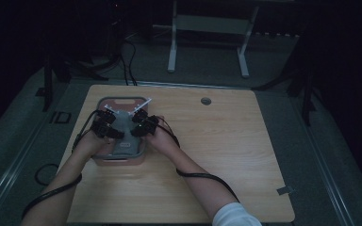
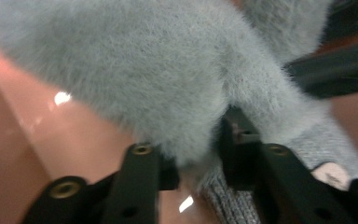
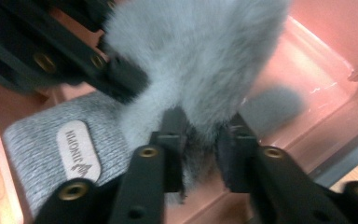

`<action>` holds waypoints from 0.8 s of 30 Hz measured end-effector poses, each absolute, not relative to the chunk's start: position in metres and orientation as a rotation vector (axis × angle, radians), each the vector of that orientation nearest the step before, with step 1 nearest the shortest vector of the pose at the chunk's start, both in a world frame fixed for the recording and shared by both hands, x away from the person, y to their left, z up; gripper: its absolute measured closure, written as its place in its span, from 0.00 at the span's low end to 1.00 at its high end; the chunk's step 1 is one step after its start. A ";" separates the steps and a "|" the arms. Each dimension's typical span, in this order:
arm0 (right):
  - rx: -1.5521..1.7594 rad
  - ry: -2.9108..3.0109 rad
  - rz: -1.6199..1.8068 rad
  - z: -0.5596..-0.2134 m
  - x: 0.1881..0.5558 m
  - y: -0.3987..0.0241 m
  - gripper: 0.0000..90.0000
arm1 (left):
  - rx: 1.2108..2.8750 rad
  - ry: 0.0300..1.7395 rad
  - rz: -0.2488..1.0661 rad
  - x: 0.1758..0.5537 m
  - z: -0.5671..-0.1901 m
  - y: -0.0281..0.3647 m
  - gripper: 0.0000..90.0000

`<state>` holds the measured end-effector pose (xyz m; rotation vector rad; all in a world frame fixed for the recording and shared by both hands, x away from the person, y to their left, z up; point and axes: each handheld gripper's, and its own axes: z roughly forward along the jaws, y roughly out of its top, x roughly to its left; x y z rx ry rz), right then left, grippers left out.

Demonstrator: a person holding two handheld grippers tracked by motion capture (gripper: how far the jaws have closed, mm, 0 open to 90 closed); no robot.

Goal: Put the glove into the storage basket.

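Black jaws of the left gripper [image 2: 193,154] pinch grey fluffy fabric [image 2: 158,70], and the right gripper [image 3: 200,140] clamps another tuft, likely to lift it evenly. It's soft long-pile fur with a knitted cuff [image 3: 42,140], sitting inside a glossy pink bin [image 1: 120,157] on the wooden table [image 1: 226,141].

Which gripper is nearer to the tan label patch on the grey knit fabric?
Hard to separate. The left gripper grips grey fur with the label patch beside its jaw; the right gripper grips fur with the patch to its side.
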<state>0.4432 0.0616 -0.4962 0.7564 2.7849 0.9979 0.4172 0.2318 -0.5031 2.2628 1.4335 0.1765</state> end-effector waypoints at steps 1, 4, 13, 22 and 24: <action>0.753 2.785 1.007 -0.495 0.443 0.061 0.75 | 2.265 1.444 0.197 0.418 -0.503 0.231 0.69; 0.733 2.762 1.015 -0.488 0.441 0.058 0.71 | 2.284 1.461 0.245 0.419 -0.503 0.229 0.60; 0.699 2.701 1.145 -0.461 0.436 0.038 0.54 | 2.208 1.430 0.337 0.413 -0.496 0.230 0.43; 0.660 2.737 1.184 -0.458 0.429 0.024 0.27 | 2.087 1.310 0.486 0.390 -0.478 0.233 0.20; 0.660 2.752 1.219 -0.458 0.427 0.021 0.21 | 2.053 1.278 0.512 0.381 -0.473 0.232 0.20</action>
